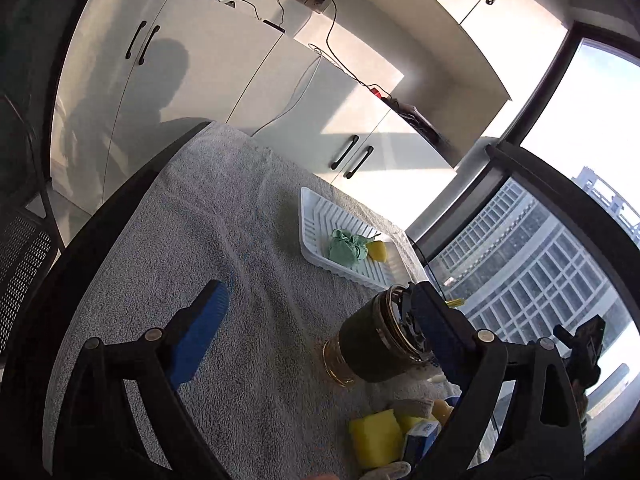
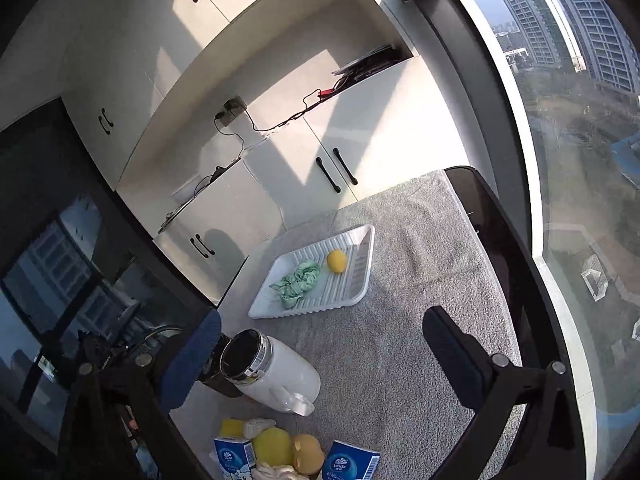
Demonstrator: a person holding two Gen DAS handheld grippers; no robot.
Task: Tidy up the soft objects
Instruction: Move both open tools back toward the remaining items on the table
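A white ribbed tray (image 2: 360, 280) lies on the grey towel (image 2: 400, 360) and holds a crumpled green cloth (image 2: 298, 282) and a yellow sponge ball (image 2: 337, 261). The tray (image 1: 320, 216), the cloth (image 1: 346, 249) and the yellow ball (image 1: 378, 251) also show in the left wrist view. Yellow sponges (image 2: 274, 446) and cream cloths (image 2: 258, 426) lie near the front edge; a yellow sponge (image 1: 374, 438) shows in the left wrist view. My left gripper (image 1: 320, 340) is open above the towel (image 1: 200, 240). My right gripper (image 2: 324, 364) is open above the towel, short of the tray.
A white flask (image 2: 272, 372) lies on its side by my right gripper's left finger; it looks dark in the left wrist view (image 1: 372, 344). Two blue tissue packs (image 2: 352, 464) lie at the front. White cabinets (image 2: 280, 152) stand behind the table; a window is beside it.
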